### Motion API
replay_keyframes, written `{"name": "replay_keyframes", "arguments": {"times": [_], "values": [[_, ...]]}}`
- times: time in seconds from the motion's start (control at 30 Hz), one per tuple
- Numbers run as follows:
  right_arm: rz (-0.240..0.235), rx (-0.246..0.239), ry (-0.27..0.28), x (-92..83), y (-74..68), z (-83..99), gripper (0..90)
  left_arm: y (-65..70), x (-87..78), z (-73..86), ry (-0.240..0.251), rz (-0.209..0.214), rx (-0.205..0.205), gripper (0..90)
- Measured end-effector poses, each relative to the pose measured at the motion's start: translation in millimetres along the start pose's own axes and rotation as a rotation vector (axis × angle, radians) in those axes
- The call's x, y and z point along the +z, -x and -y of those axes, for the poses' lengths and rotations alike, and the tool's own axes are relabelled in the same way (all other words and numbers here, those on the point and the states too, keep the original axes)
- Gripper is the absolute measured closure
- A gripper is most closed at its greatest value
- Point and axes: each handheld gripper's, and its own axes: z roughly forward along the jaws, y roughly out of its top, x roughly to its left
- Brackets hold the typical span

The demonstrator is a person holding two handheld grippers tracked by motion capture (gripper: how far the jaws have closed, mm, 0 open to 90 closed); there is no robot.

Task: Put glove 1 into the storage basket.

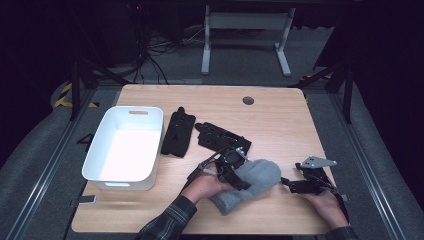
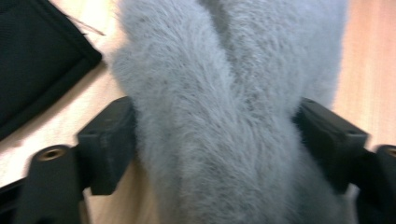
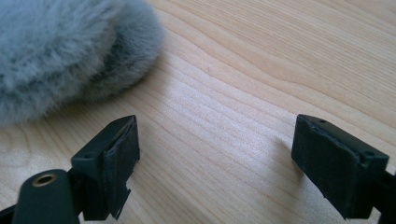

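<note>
Lower centre of the high view: left gripper [image 1: 235, 167] sits over a grey fluffy mitten [image 1: 252, 182] lying on the wooden table [image 1: 280, 120]. In the left gripper view the jaws press into the mitten's [image 2: 219, 116] pile from both sides, so it is clamped on the fabric, probably around the narrower cuff-side part, though I can't tell which end for sure. Looks like a grip for lifting or dragging it.

Lower right of the high view: right gripper [image 1: 310, 182] rests low near the table edge, just beside the mitten's rounded end, not touching. Right gripper view shows jaws wide apart over bare wood, nothing between them, mitten [image 3: 60, 56] at upper left. Likely waiting, or ready to take the free end.

Left of the high view: white plastic bin [image 1: 107, 172], empty inside. Just right of it lie two black gloves: one [image 1: 177, 132] beside the bin's rim, the other [image 1: 220, 136] toward centre, close to the left gripper. Bin is probably where the gloves and mitten belong; none in yet.
</note>
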Motion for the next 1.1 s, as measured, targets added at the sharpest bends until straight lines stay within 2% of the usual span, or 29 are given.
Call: {"name": "replay_keyframes", "arguments": {"times": [0.07,0.1,0.23,0.43,0.5,0.57,0.63,0.77,0.9,1.1], "values": [[0.0,-0.001,0.008,0.2,0.3,0.8,15.7,0.4,-0.3,-1.0,-0.008,0.018,-0.001,29.1],[-0.002,-0.001,0.009,0.3,0.6,1.0,15.6,1.1,0.1,-1.2,-0.008,0.012,0.004,30.4],[-0.001,0.0,0.01,0.5,0.4,0.9,15.6,3.2,-0.1,-2.2,-0.024,0.029,0.009,40.0],[-0.001,0.002,0.009,0.5,0.3,0.9,15.6,0.6,0.1,-2.8,-0.04,0.09,-0.001,55.7],[0.0,0.002,0.009,0.5,0.3,0.9,15.6,1.9,-0.3,-3.6,-0.04,0.082,0.001,60.0],[0.0,0.002,0.009,0.5,0.4,0.9,15.6,5.1,-2.0,-4.6,-0.049,0.062,0.021,63.5],[0.0,0.002,0.009,0.5,0.4,0.9,15.6,7.4,-3.1,-5.3,-0.046,0.049,0.02,65.3],[-0.001,0.002,0.009,0.5,0.5,0.8,15.5,4.4,-8.9,-5.0,-0.025,0.08,-0.022,66.6],[-0.001,0.002,0.009,0.6,0.5,0.8,15.5,5.4,-17.1,-5.9,-0.016,0.076,-0.033,66.6],[-0.002,0.001,0.009,0.6,0.4,0.8,15.3,7.8,-35.9,-12.0,0.0,0.048,-0.021,66.3]]}}
